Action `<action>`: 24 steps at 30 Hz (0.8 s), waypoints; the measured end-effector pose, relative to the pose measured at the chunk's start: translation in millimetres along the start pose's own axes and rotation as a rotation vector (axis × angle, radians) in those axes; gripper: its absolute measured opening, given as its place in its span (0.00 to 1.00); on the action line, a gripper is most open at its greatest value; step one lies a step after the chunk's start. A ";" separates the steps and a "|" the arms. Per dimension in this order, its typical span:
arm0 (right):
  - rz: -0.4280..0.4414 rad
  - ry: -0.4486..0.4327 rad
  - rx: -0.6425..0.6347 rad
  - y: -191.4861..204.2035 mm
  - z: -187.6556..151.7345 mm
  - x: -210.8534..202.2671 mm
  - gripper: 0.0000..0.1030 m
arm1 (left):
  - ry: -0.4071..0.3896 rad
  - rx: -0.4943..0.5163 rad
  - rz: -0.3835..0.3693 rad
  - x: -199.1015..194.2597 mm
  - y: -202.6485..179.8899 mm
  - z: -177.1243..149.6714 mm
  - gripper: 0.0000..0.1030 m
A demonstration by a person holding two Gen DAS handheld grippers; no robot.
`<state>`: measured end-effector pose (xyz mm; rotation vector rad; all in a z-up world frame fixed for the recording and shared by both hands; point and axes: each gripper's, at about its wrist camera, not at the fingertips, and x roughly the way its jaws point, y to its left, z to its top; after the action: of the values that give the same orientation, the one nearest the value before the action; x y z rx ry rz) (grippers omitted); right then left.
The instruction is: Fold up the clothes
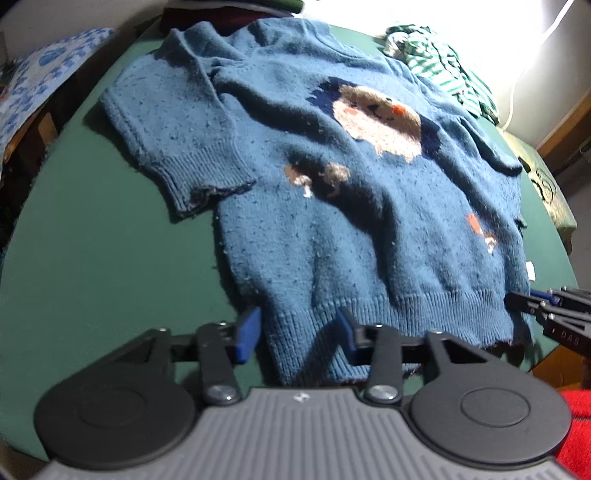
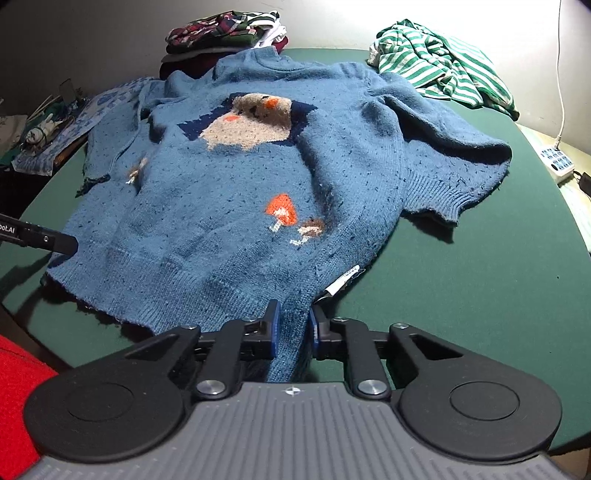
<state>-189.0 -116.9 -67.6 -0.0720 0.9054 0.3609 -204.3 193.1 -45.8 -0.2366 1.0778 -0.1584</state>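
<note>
Straddling the blue sweater [image 1: 332,229] hem, left gripper [image 1: 299,332] jaws gape, while right gripper [image 2: 293,328] jaws pinch it.

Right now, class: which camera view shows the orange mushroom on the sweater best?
The right wrist view: the orange mushroom sits central, cap and stem clear. The left wrist view shows it small and blurred, near the blue sweater's right side.

Your right gripper [image 2: 293,328] sits at the ribbed hem of the blue sweater [image 2: 236,206], blue pads close together with a fold of the hem pinched between them. The sweater lies front-up on the green table [image 2: 461,295]. Your left gripper [image 2: 55,242] touches the hem's far-left corner. A striped garment [image 2: 443,66] and a stack of folded clothes [image 2: 221,33] sit beyond.
</note>
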 end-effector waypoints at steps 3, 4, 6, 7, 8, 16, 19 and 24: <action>0.004 0.002 0.012 -0.6 1.0 0.3 0.13 | 0.004 -0.040 -0.013 0.6 5.8 1.5 0.07; 0.008 0.005 0.020 -1.4 1.4 0.2 0.13 | 0.001 -0.036 -0.008 0.0 5.4 1.1 0.06; 0.019 0.010 0.037 -3.7 2.7 -0.7 0.12 | -0.012 -0.018 0.004 -3.5 2.7 0.2 0.06; 0.027 0.009 0.047 -4.8 3.6 -2.4 0.12 | -0.022 -0.005 0.008 -6.5 0.7 -0.1 0.06; 0.035 0.007 0.058 -5.8 4.4 -4.1 0.12 | -0.033 0.008 0.013 -9.5 -1.4 -0.4 0.06; 0.129 -0.002 0.071 -15.4 14.5 -28.7 0.11 | -0.097 0.092 0.006 -47.7 -12.9 2.5 0.06; 0.162 0.021 0.077 -16.9 14.6 -35.8 0.11 | -0.105 0.117 0.007 -62.3 -18.8 0.1 0.06; 0.175 0.069 0.033 -13.5 8.0 -41.3 0.11 | -0.075 0.145 0.001 -77.0 -22.7 -10.0 0.06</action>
<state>-201.6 -139.3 -31.6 0.0254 0.9883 0.5081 -249.3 188.7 21.3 -0.1103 0.9875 -0.2242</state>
